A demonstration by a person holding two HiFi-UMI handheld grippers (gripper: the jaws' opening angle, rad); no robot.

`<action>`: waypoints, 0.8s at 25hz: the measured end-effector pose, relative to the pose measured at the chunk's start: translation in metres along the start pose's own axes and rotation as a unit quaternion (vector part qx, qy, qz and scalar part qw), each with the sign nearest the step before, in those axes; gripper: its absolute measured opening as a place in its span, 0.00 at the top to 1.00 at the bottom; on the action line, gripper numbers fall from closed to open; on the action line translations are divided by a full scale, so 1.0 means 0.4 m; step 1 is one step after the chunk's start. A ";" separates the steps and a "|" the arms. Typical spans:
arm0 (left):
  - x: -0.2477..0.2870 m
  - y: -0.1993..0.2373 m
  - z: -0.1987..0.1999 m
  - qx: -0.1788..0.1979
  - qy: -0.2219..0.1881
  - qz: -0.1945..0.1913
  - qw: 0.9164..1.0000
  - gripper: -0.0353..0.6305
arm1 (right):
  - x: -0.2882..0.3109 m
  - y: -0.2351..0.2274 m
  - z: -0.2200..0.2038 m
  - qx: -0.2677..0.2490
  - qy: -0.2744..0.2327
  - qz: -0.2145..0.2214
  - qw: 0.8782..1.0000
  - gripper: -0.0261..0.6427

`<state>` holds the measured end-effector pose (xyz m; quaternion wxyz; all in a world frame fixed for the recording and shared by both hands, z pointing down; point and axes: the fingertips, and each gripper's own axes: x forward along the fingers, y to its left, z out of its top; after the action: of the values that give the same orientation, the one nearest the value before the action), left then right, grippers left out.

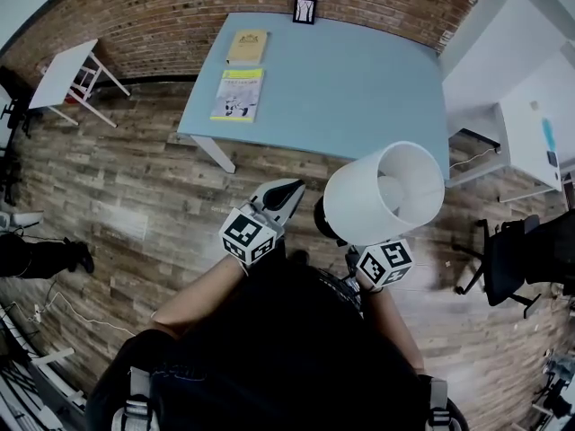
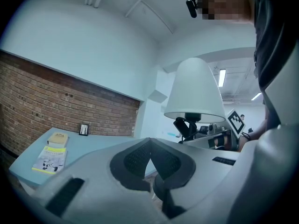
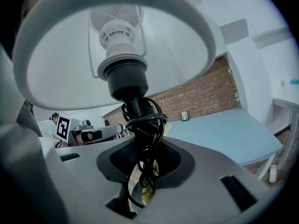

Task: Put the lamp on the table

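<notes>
My right gripper (image 3: 142,160) is shut on the dark stem of the lamp (image 3: 122,78), with the black cord (image 3: 145,125) wound round it between the jaws. The white shade (image 1: 384,194) stands upright above that gripper and hides its fingertips in the head view. To its left, my left gripper (image 1: 286,194) is shut with nothing in it, apart from the lamp (image 2: 195,92). The light blue table (image 1: 359,79) lies ahead, beyond both grippers.
On the table's far left lie a yellow booklet (image 1: 238,94) and a tan book (image 1: 247,46); a small picture frame (image 1: 305,10) stands at its back edge against the brick wall. A white side table (image 1: 63,72) is at left, white cabinets (image 1: 530,124) and a black chair (image 1: 512,259) at right.
</notes>
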<state>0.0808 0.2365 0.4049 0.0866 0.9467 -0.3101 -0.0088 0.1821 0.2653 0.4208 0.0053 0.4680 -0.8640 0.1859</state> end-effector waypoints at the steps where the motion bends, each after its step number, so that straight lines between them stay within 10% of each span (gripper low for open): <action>1: 0.003 0.002 0.002 0.000 -0.002 -0.001 1.000 0.93 | 0.000 -0.002 0.001 -0.001 0.000 -0.001 1.000 0.81; 20: 0.082 0.062 -0.009 -0.009 -0.001 -0.018 1.000 0.93 | 0.051 -0.067 0.019 0.001 -0.002 -0.024 1.000 0.81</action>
<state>0.0931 0.1982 0.4137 0.0947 0.9514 -0.2928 -0.0143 0.1934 0.2331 0.4260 0.0079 0.4887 -0.8525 0.1855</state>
